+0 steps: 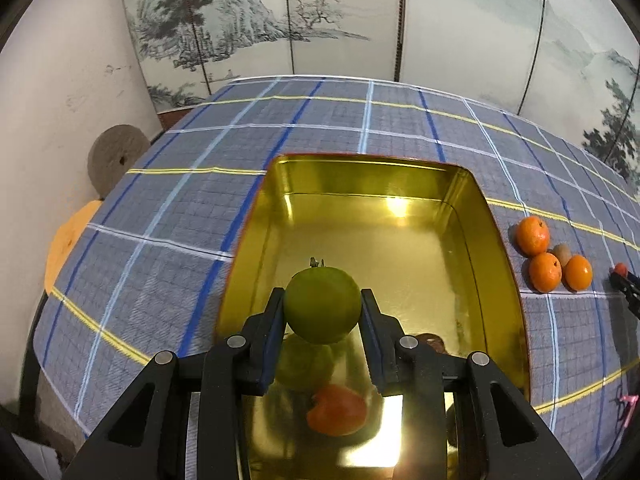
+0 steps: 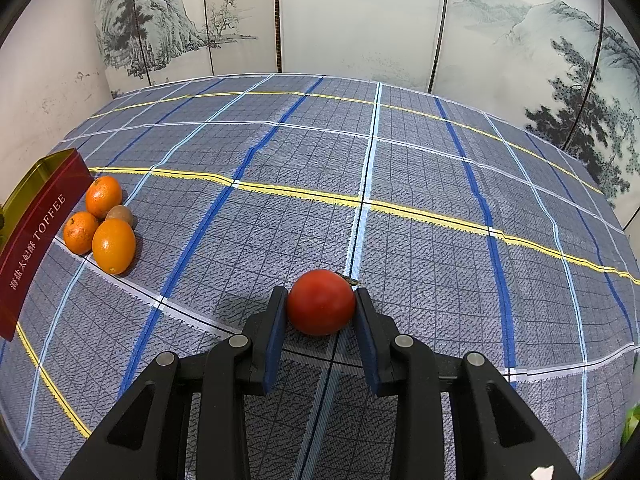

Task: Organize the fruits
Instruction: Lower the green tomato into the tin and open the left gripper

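My left gripper (image 1: 322, 306) is shut on a green round fruit (image 1: 322, 304), held just above the floor of an open gold tin (image 1: 496, 240). A red-orange fruit (image 1: 337, 410) lies in the tin under the fingers, and a brown one (image 1: 434, 343) is partly hidden behind the right finger. Three oranges (image 1: 532, 236) and a kiwi (image 1: 562, 254) sit on the cloth right of the tin. My right gripper (image 2: 321, 304) is shut on a red tomato (image 2: 321, 302) over the plaid cloth. The same oranges (image 2: 114, 246) and kiwi (image 2: 120, 214) lie beside the tin's red side (image 2: 36, 236).
A blue-grey plaid tablecloth (image 2: 400, 168) covers the table, with a painted folding screen (image 1: 340, 20) behind it. A round stone disc (image 1: 114, 158) leans at the wall beyond the table's left edge. The right gripper's tip (image 1: 624, 280) shows at the left wrist view's right edge.
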### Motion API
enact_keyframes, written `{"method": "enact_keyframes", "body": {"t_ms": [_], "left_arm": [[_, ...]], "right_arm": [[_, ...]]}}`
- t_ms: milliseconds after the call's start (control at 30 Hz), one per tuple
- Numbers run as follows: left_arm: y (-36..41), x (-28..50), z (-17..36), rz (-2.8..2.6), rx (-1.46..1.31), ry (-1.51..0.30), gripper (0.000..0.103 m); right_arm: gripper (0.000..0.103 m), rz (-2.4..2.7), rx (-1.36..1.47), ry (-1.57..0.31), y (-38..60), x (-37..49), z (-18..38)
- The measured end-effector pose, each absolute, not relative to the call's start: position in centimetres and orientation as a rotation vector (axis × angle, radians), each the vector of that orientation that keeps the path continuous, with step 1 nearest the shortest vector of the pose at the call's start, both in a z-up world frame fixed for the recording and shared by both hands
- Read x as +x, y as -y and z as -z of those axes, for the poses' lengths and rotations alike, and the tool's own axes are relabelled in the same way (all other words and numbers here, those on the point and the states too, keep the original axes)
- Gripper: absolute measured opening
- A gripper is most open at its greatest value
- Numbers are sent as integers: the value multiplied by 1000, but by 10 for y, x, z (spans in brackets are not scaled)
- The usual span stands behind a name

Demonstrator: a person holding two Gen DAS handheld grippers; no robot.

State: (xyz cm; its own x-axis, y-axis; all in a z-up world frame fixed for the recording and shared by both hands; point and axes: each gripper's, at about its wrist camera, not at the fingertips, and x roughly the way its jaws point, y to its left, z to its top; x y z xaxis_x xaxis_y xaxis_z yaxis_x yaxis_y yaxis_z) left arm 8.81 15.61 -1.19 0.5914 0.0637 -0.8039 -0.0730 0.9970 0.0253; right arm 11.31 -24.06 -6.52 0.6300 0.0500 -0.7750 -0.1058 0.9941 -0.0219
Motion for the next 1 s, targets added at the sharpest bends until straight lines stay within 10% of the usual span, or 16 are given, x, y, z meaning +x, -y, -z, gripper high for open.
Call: {"method": "enact_keyframes", "body": {"t_ms": [1000], "left_arm": [[-158,99,38,-101,43,-1003,39]], "right_arm": [[31,-89,-68,-885,240,113,66]]}}
